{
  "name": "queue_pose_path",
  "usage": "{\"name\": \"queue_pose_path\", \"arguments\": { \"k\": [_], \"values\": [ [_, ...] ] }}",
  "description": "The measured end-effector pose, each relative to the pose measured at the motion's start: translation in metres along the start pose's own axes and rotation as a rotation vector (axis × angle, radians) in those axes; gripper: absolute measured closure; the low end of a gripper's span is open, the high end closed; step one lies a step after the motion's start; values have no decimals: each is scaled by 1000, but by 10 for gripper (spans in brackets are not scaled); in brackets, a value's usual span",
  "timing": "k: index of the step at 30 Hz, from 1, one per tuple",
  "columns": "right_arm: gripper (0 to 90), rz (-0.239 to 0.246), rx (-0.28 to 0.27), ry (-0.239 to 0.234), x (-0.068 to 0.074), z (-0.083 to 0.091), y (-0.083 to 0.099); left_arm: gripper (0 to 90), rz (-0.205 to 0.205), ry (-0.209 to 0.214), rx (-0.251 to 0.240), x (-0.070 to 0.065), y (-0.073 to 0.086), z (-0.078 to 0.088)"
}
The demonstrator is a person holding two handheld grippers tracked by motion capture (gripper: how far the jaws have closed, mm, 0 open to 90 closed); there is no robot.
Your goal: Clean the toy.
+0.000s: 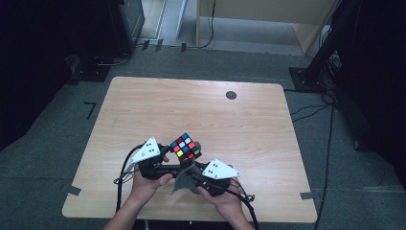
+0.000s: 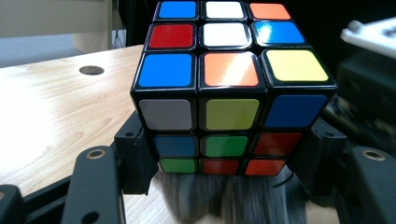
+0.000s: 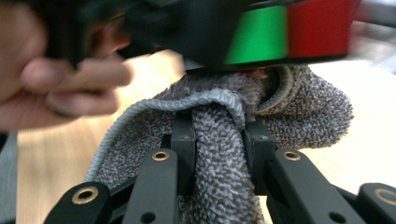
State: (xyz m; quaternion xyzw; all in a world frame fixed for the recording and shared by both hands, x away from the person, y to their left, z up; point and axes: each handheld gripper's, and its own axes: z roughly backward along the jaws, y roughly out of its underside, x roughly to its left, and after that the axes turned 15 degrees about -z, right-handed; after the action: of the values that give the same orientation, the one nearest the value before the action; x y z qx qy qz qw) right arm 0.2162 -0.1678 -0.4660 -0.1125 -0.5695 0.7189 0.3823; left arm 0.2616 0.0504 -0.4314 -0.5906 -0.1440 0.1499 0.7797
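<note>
A scrambled Rubik's cube [image 1: 186,146] is held above the wooden table [image 1: 191,110] near its front edge. My left gripper [image 2: 224,158] is shut on the cube's lower layers [image 2: 224,116], one jaw on each side. My right gripper [image 3: 219,149] is shut on a bunched grey cloth [image 3: 219,186], which presses up against the cube's underside [image 3: 289,32]. In the high view the cloth [image 1: 182,181] hangs between the two hands, the left gripper [image 1: 167,152] beside the cube and the right gripper [image 1: 198,167] just below it.
A round dark grommet hole [image 1: 231,95] sits at the table's far right. Beyond the table lie carpet, cables [image 1: 316,110] and dark stands [image 1: 325,52]. A hand [image 3: 60,79] shows close at the left in the right gripper view.
</note>
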Motion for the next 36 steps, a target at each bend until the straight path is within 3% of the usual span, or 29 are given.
{"name": "queue_pose_path", "arguments": {
  "k": [1,3,6,10,11,14,18,19,21,24,27,30,33,36],
  "values": [
    [722,26,4,4,1,0,-1,346,2,0,-3,1,0,1],
    [723,20,-2,15,-2,3,-3,346,9,-3,-10,3,0,3],
    [723,-65,-95,92,-22,20,-12,346,16,-1,-17,4,0,4],
    [714,-54,-70,68,-17,15,-9,346,10,9,-6,0,0,0],
    [710,-20,-20,29,-6,5,-3,346,6,9,0,-1,0,-2],
    [713,19,5,16,0,0,0,346,-1,5,11,-1,0,-1],
    [721,-37,-48,57,-13,11,-7,346,6,25,-4,2,-1,2],
    [729,-89,-84,82,-21,17,-9,346,-4,34,-2,2,-1,2],
    [735,-96,-83,76,-21,18,-9,346,-18,31,7,0,-2,0],
    [741,-97,-34,25,-12,11,-5,346,-25,25,24,-2,-2,-2],
    [742,-60,8,-11,-3,4,-1,346,-24,23,42,0,-1,-2],
    [742,-69,-2,3,-9,7,-3,346,-9,16,37,2,-2,0],
    [742,-121,-53,47,-21,14,-6,346,-2,24,38,2,-2,-1],
    [742,-127,-47,34,-18,11,-1,346,-1,22,55,0,-2,-4]
  ]
}}
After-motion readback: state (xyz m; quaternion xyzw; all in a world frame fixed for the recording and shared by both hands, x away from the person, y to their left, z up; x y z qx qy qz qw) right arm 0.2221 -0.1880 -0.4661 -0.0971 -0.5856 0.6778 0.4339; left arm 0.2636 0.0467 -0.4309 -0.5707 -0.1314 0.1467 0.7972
